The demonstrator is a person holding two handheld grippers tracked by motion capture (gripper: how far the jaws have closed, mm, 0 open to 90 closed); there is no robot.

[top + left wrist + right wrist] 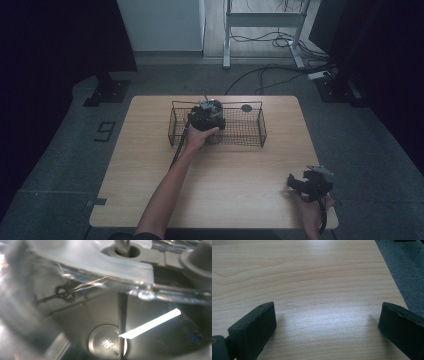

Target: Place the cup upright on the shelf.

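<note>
**Item: lidded metal pot, held over a wire basket**

**Location.** The metal pot (212,111) sits at the back left part of the black wire basket (262,127), which stands on the far half of the wooden table (150,170). From the high view it is not clear whether the pot rests on the basket floor or hangs just above it. A small dark round piece (246,108) lies on the table just behind the basket's rear rim.

**Tools.** The left gripper (204,119) is at the pot, on its near side, and the hand behind it hides the jaws; whether they are clamped on the rim or handle cannot be told. The left gripper view looks straight into the vessel: a polished inner wall, a stamped round base (107,342) and a pale translucent lid edge (100,262) across the top. The right gripper (300,184) rests apart at the near right corner of the table, its jaws spread wide with only bare wood between them.

**Handling notes (judgement).**
- Rigid steel body; will not give under the jaws.
- Probably moderate in weight, light if empty as it appears.
- Polished surface, likely slippery; a grip on the bare wall may slide.
- Best purchase: the rim or a side handle, where an edge stops the jaws from creeping.
- Lid looks loose-fitting and may shift or rattle if the pot tilts; keep it level.
- Basket wires could snag the pot's handle on the way in or out.
</note>
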